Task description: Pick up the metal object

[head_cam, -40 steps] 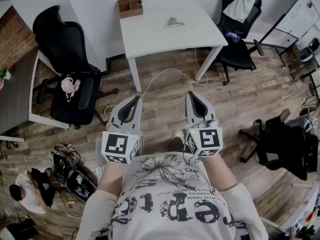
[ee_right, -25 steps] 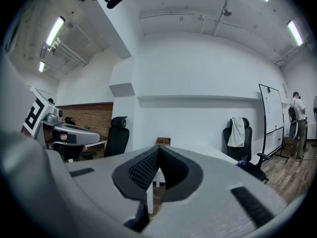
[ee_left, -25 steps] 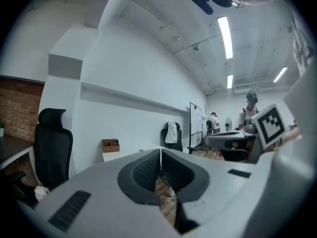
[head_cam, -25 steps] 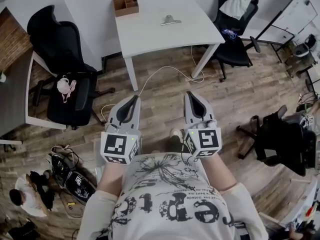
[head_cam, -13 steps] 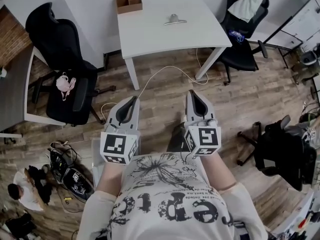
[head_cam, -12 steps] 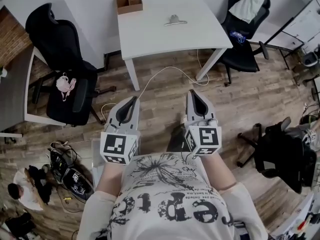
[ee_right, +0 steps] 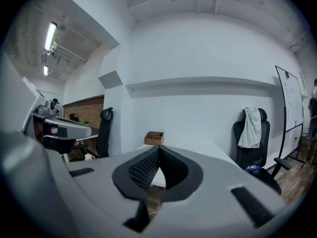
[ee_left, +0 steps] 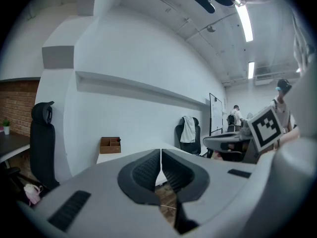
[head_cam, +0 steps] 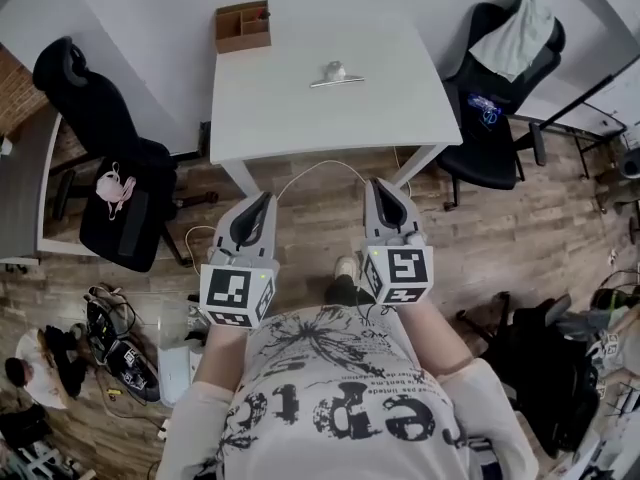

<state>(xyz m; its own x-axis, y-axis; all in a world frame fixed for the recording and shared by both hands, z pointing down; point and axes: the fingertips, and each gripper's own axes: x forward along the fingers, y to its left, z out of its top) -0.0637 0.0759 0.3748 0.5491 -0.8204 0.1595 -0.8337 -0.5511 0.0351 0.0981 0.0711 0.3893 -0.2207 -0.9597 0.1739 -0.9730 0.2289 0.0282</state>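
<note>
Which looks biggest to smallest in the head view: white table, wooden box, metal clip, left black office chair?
1. white table
2. left black office chair
3. wooden box
4. metal clip, about as long as the box but far thinner

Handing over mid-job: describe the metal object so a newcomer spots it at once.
Find the white table straight ahead. The metal object lies alone near its middle. It is small and silvery, unlike the brown wooden box at the far left corner.

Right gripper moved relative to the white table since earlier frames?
Yes. The right gripper has come forward, toward the white table; its tip nears the front edge.
</note>
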